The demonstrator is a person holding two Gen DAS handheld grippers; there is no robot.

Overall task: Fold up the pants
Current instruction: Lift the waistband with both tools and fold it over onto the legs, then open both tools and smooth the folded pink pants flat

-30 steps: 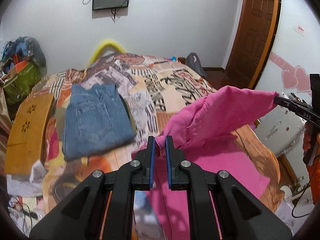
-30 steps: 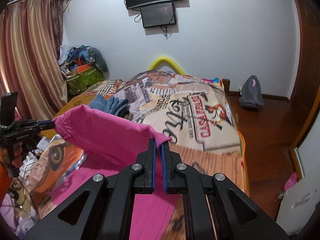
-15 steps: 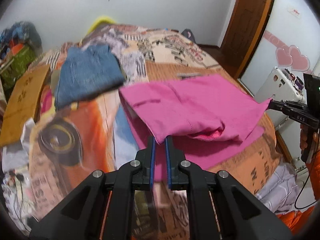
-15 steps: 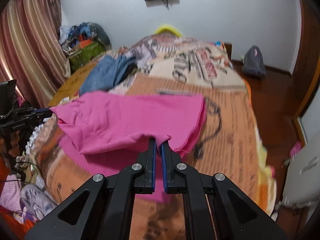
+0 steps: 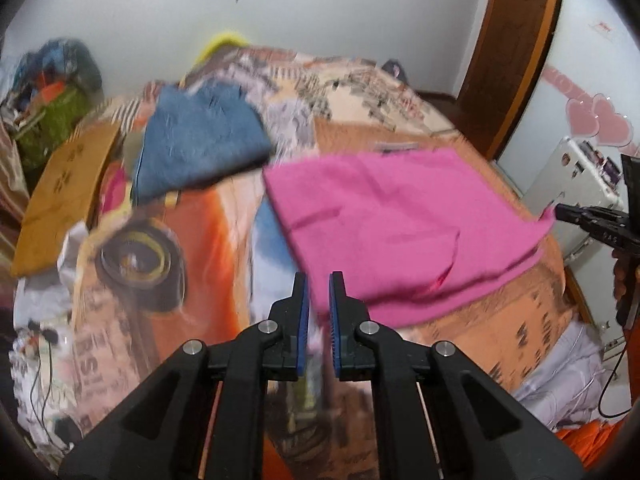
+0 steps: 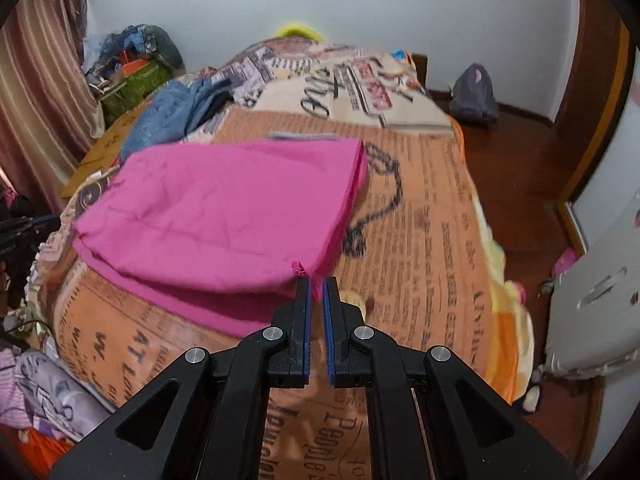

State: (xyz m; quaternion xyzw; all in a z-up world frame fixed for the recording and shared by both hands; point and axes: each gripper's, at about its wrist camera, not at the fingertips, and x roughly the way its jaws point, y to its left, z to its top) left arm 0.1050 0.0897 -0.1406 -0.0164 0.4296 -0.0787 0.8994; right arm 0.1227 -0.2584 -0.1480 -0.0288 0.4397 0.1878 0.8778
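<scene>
The pink pants (image 5: 400, 224) lie folded over on the patterned bed (image 5: 192, 248); they also show in the right wrist view (image 6: 224, 216). My left gripper (image 5: 318, 284) is slightly open and empty, just off the near left corner of the pants. My right gripper (image 6: 316, 286) is slightly open and empty, its tips just short of a small pink tuft at the near right corner. The right gripper also shows at the right edge of the left wrist view (image 5: 560, 212), touching the cloth's corner.
Folded blue jeans (image 5: 196, 144) lie on the bed's far left. A wooden board (image 5: 64, 192) and a clutter pile (image 5: 48, 96) stand at the left. A white appliance (image 6: 592, 292) and a door (image 5: 516, 48) are at the right. A grey bag (image 6: 474, 94) lies on the floor.
Both grippers lowered the lifted pink fold toward the near edge, laid it flat on the lower layer and let go. Both now stand a little open and drawn back.
</scene>
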